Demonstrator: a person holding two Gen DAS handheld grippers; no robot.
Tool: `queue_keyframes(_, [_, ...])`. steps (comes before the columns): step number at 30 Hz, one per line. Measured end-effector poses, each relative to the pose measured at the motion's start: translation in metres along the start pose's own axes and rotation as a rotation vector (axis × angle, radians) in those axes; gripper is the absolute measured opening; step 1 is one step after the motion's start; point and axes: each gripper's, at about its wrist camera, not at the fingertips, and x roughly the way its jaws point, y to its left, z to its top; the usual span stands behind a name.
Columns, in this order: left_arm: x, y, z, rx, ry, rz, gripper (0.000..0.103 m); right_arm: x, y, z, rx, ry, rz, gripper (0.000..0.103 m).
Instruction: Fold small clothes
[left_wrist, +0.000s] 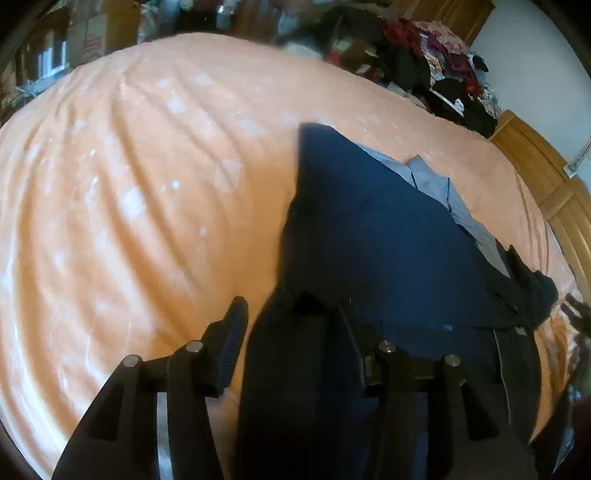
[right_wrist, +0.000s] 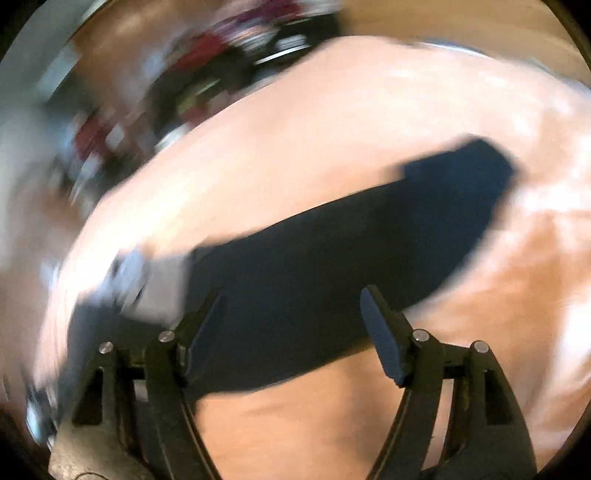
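Navy garment (left_wrist: 369, 236) spread on the peach bedspread (left_wrist: 129, 184), lying ahead and to the right of my left gripper (left_wrist: 291, 317); a paler blue lining or second layer (left_wrist: 436, 184) shows along its far edge. A dark fold of the cloth rises up between the left gripper's fingers and drapes over the inner one, so I read that gripper as holding the near edge, but the cloth hides where the pads meet and I cannot tell how wide the jaws stand. My right gripper (right_wrist: 291, 321) is spread wide with nothing between the fingers; the same dark cloth (right_wrist: 332, 251) runs straight ahead of it and under the left finger, with bare bedspread (right_wrist: 406, 110) beneath the right finger. Right view badly smeared, so no seam detail from there. Judgement: light, limp fabric, no stiffness, will sag and swing from any single pinch and drag on the soft bedding. Best taken at a hem or corner, one gripper at each end of the same edge, so it hangs flat. A pinch mid-panel would likely bunch it. Pile of clothes (left_wrist: 443, 62) far off beyond the bed, not in play
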Motion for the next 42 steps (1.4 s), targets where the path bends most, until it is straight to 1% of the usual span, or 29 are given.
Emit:
queue_keyframes(2, [0.002, 0.004, -0.002, -0.026, -0.008, -0.009, 0.052, 0.002, -0.051, 0.019, 0.129, -0.009, -0.038, 0.068])
queue_keyframes(3, [0.004, 0.005, -0.001, -0.036, -0.005, -0.012, 0.053, 0.008, -0.081, 0.028, 0.204, 0.0, -0.052, 0.063])
queue_keyframes(4, [0.006, 0.007, 0.0, -0.046, -0.002, -0.016, 0.053, 0.012, -0.098, 0.034, 0.247, -0.002, -0.051, 0.061])
queue_keyframes(6, [0.008, 0.007, 0.0, -0.048, 0.0, -0.014, 0.053, 0.022, -0.126, 0.044, 0.316, -0.001, -0.022, 0.061])
queue_keyframes(9, [0.011, 0.003, -0.001, -0.029, -0.001, 0.007, 0.053, 0.04, -0.15, 0.055, 0.346, 0.004, 0.002, 0.06])
queue_keyframes(12, [0.015, -0.001, -0.001, -0.014, 0.003, 0.025, 0.055, 0.057, -0.157, 0.06, 0.348, 0.021, 0.001, 0.059])
queue_keyframes(15, [0.016, -0.001, 0.0, -0.01, 0.004, 0.025, 0.056, 0.06, -0.154, 0.066, 0.318, 0.011, 0.016, 0.059])
queue_keyframes(18, [0.017, 0.0, 0.001, -0.011, 0.002, 0.024, 0.057, 0.058, -0.161, 0.072, 0.309, -0.006, 0.029, 0.06])
queue_keyframes(20, [0.018, -0.001, 0.001, -0.01, 0.0, 0.027, 0.057, 0.058, -0.157, 0.075, 0.278, -0.004, 0.0, 0.06])
queue_keyframes(23, [0.019, -0.001, 0.001, -0.007, 0.0, 0.03, 0.057, 0.062, -0.152, 0.076, 0.229, 0.009, -0.011, 0.06])
queue_keyframes(25, [0.019, -0.001, 0.001, -0.007, -0.001, 0.028, 0.057, 0.069, -0.149, 0.076, 0.2, 0.033, -0.028, 0.057])
queue_keyframes(26, [0.018, -0.001, 0.001, -0.007, -0.001, 0.028, 0.057, 0.072, -0.148, 0.075, 0.184, 0.042, -0.051, 0.052])
queue_keyframes(27, [0.018, -0.001, 0.001, -0.007, -0.001, 0.03, 0.057, 0.071, -0.145, 0.075, 0.168, 0.039, -0.104, 0.031])
queue_keyframes(28, [0.018, -0.001, 0.001, -0.006, -0.001, 0.03, 0.057, 0.065, -0.144, 0.075, 0.172, 0.02, -0.112, 0.01])
queue_keyframes(29, [0.018, -0.001, 0.001, -0.006, -0.002, 0.03, 0.058, 0.055, -0.141, 0.074, 0.174, -0.011, -0.093, 0.01])
queue_keyframes(31, [0.018, 0.0, 0.002, -0.007, -0.002, 0.029, 0.058, 0.025, -0.122, 0.073, 0.119, -0.099, -0.085, 0.01])
queue_keyframes(33, [0.019, 0.001, 0.003, -0.01, -0.003, 0.02, 0.059, -0.002, -0.1, 0.07, 0.07, -0.159, -0.071, 0.01])
queue_keyframes(35, [0.019, 0.003, 0.003, -0.018, -0.006, 0.0, 0.061, -0.022, -0.076, 0.068, 0.03, -0.193, -0.053, 0.01])
queue_keyframes(38, [0.019, 0.005, 0.003, -0.035, -0.015, -0.028, 0.061, -0.043, -0.009, 0.058, -0.064, -0.215, 0.046, 0.01])
queue_keyframes(39, [0.019, 0.006, 0.003, -0.041, -0.018, -0.035, 0.061, -0.046, 0.028, 0.05, -0.112, -0.211, 0.106, 0.01])
queue_keyframes(40, [0.018, 0.008, 0.003, -0.051, -0.022, -0.049, 0.061, -0.044, 0.054, 0.044, -0.141, -0.202, 0.148, 0.01])
queue_keyframes(41, [0.018, 0.008, 0.003, -0.058, -0.025, -0.056, 0.061, -0.04, 0.083, 0.037, -0.172, -0.19, 0.19, 0.01])
queue_keyframes(42, [0.017, 0.009, 0.002, -0.064, -0.028, -0.064, 0.061, -0.032, 0.121, 0.026, -0.206, -0.169, 0.243, 0.01])
